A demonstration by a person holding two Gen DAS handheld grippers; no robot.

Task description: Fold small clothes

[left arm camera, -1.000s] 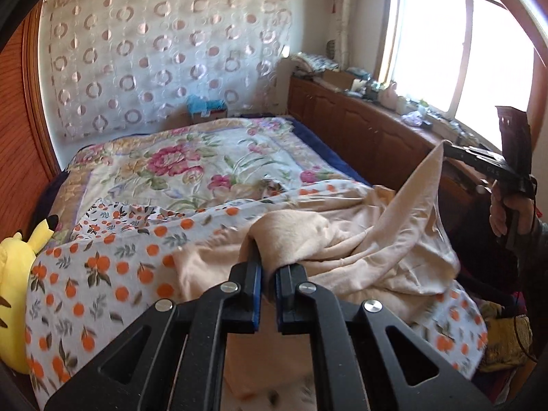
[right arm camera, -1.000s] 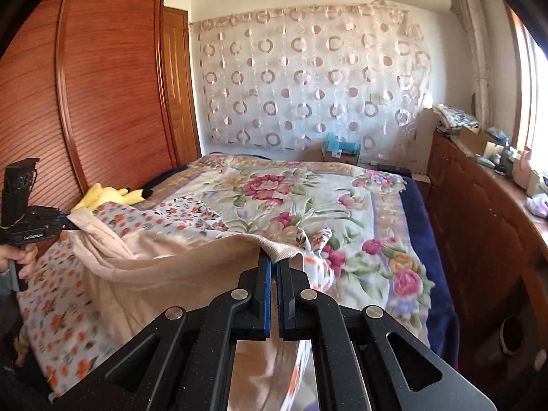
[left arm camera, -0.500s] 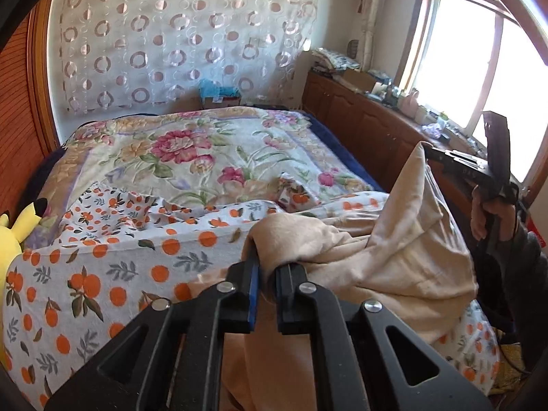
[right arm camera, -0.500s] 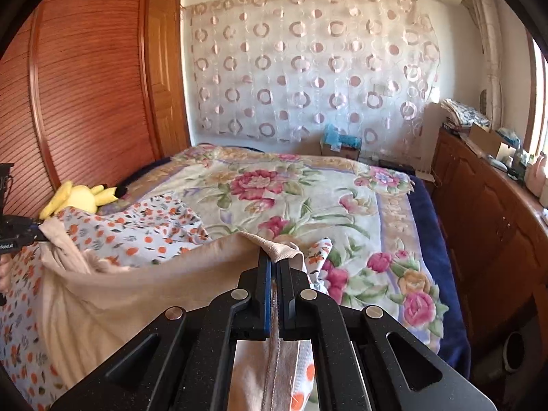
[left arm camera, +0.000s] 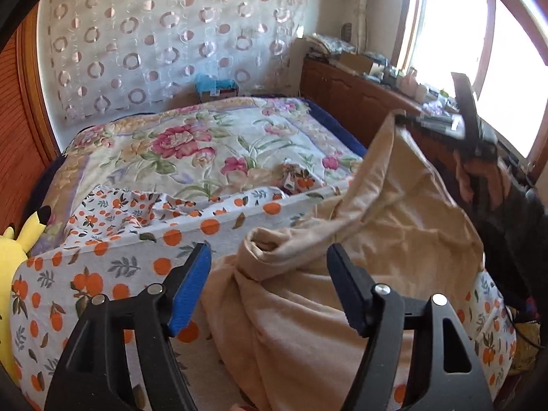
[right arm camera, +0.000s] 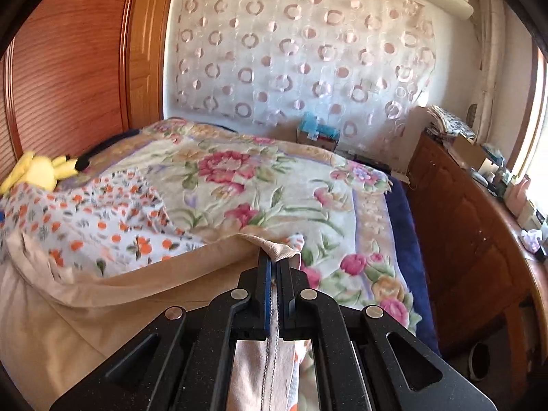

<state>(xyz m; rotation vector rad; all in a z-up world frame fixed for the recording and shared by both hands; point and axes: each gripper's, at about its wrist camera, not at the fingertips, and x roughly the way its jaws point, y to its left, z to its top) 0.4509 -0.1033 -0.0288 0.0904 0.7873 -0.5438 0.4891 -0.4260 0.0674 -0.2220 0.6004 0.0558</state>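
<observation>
Now, the scene by its parts:

Left gripper [left arm camera: 269, 267]: jaws spread wide, having just opened; a rolled bunch of the beige garment [left arm camera: 308, 308] lies between the pads, which do not press on it.

Right gripper [right arm camera: 274, 267]: jaws pressed together, pinching a hemmed corner of the beige garment [right arm camera: 102, 294]; in the left wrist view it shows at far right, lifting that corner above the bed in the person's hand [left arm camera: 479, 178].

Garment, place: heaped on the near part of the bed, over the orange-print sheet [left arm camera: 85, 274]; one edge runs taut from the raised corner down to the heap.

Edges: the sheet's far edge lies across the floral quilt [left arm camera: 191, 144]; the quilt's right edge shows a dark blue border, just beside the wooden cabinet [right arm camera: 462, 239].

Open room: the far half of the quilt lies flat and bare.

Counts: two grippers, one beige garment, one orange-print sheet, one yellow plush toy [right arm camera: 37, 171] at the left edge, one blue box [left arm camera: 215, 85] by the curtained far wall.
</observation>
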